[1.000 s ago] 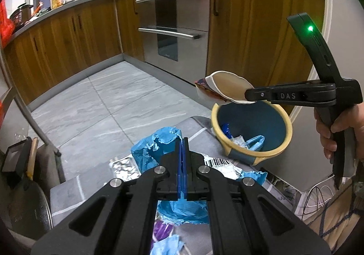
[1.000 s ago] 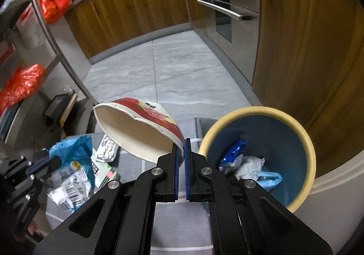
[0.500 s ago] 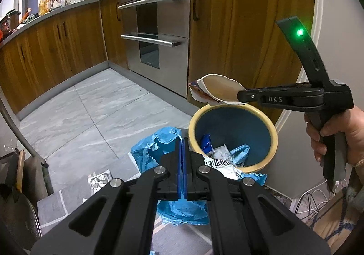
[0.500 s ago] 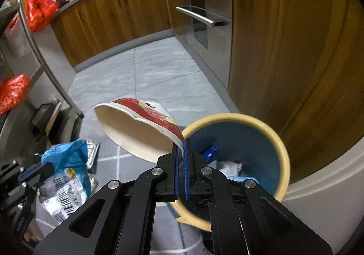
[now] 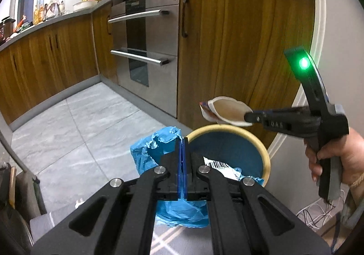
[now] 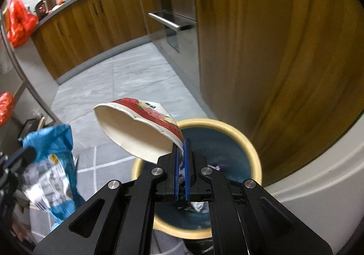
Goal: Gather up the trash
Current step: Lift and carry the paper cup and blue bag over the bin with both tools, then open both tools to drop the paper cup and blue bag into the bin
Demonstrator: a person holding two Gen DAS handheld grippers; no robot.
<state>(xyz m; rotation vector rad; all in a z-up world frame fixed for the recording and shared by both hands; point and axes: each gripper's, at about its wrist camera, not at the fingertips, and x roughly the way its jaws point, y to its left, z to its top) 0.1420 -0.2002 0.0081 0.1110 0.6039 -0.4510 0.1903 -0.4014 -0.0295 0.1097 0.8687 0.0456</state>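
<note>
Two pieces of trash are carried over the bin (image 6: 250,141) for dropping: the cup (image 6: 136,132) is pinched by its rim in the right gripper (image 6: 180,159), the blue bag (image 5: 157,148) clamped in the left gripper (image 5: 182,164).

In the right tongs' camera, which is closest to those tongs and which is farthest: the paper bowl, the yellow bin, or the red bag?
1. Paper bowl: pinched in the right tongs.
2. Yellow bin: just below and beyond the tips.
3. Red bag: far off, upper left, by the counter.
</note>
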